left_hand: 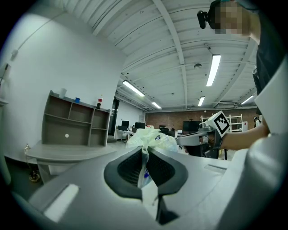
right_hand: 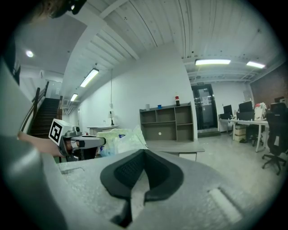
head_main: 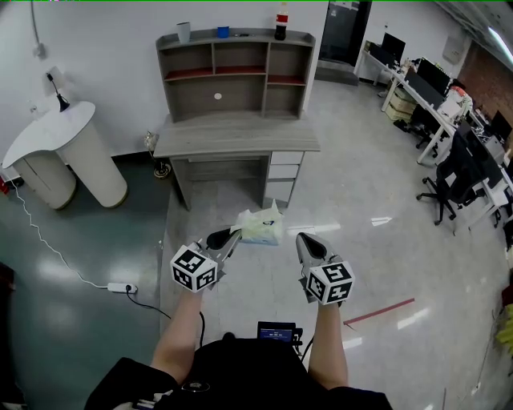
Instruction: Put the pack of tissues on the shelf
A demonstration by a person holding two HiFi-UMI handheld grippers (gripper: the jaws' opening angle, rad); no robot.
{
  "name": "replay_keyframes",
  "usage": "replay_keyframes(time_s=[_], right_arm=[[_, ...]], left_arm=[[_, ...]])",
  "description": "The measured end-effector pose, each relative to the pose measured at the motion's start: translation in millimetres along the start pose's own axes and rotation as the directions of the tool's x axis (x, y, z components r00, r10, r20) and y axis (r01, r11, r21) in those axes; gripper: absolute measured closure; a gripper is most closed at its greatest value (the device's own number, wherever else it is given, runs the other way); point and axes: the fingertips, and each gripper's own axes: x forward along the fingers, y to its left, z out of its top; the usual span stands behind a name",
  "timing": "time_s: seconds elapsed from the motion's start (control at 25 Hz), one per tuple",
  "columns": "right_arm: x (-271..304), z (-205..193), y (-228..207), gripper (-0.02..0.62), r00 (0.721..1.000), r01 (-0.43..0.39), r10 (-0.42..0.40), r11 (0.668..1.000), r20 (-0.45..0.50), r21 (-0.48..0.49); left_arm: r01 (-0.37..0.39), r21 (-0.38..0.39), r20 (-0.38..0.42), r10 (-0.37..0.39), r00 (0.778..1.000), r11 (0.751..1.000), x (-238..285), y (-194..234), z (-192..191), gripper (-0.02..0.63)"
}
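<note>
The pack of tissues (head_main: 258,225) hangs in the air at the tip of the left claw (head_main: 231,237), bulging out ahead of it and slightly to its right. The left claw is closed on a thin flap of the pack's plastic wrap. The bulk of the pack lies beyond the jaws, not between them. That looks like a slim hold, so the carry is best done smoothly, with the claw level and no quick swings that could let the film slide out of the pads.

The right claw (head_main: 305,242) sits just beside the left one, jaws together with nothing in them, and does not touch the pack. It could come under the pack as a prop if the wrap begins to slip.

Well ahead of both claws stands the desk (head_main: 236,136) with the shelf (head_main: 232,76) along its back edge. It is far out of reach from here, so the person has to walk forward first. The top board carries a cup (head_main: 184,31), a small blue thing (head_main: 223,32) and a bottle (head_main: 280,22), so an open compartment seems the safer target. Push the pack fully in, let it rest on the board, and only then open the jaws.
</note>
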Motion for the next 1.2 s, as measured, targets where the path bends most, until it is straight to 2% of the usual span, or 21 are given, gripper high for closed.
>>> replay_keyframes(time_s=[0.44,0.96,1.2], right_arm=[[-9,-6,-8,0.595,1.000,-0.027,0.027,1.000,-0.005,0.003],[-30,-11,-51,0.595,0.999,-0.051,0.051,0.998,0.010,0.025],[-28,-15,-55,0.595,0.998,-0.067,0.067,0.997,0.002,0.040]], left_arm=[[-0.015,-0.015,-0.002,0.015,1.000,1.000,9,-11,-6,0.594],[-0.034,-0.021,-0.006,0.034,0.999,0.999,45,-39,-12,0.594],[-0.047,-0.028,-0.019,0.047,0.999,0.998,47,-40,-16,0.594]])
